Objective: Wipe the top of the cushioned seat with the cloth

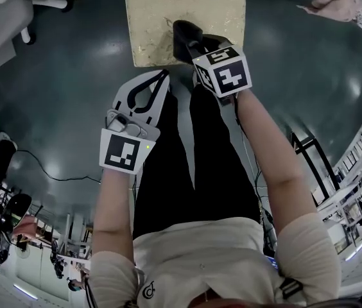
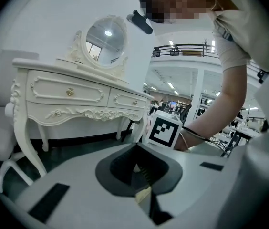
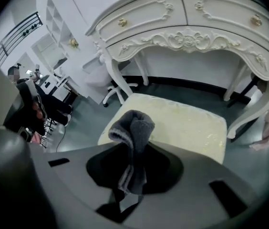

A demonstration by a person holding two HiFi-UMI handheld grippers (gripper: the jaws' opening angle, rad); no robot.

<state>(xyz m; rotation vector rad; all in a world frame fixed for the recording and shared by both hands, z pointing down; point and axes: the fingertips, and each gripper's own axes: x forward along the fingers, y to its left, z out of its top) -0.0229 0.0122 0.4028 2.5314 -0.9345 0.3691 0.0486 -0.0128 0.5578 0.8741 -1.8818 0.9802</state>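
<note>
Behind cloth [image 3: 132,128], seat [image 3: 188,124] partly hidden

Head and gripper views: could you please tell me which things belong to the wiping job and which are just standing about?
Job: cloth, clamped in the right gripper; cushioned seat.
Standing about: dressing table; oval mirror; left gripper, shut and empty.

no readable text, numbers or brand names anywhere: the marker cubes [image 1: 127,151] on the left gripper [image 1: 157,79] and right gripper [image 1: 190,47] carry only black-and-white square codes, and the small dark emblem [image 1: 147,292] on the shirt [image 1: 200,255], at 6 o'clock in the head view, is too small to read.
</note>
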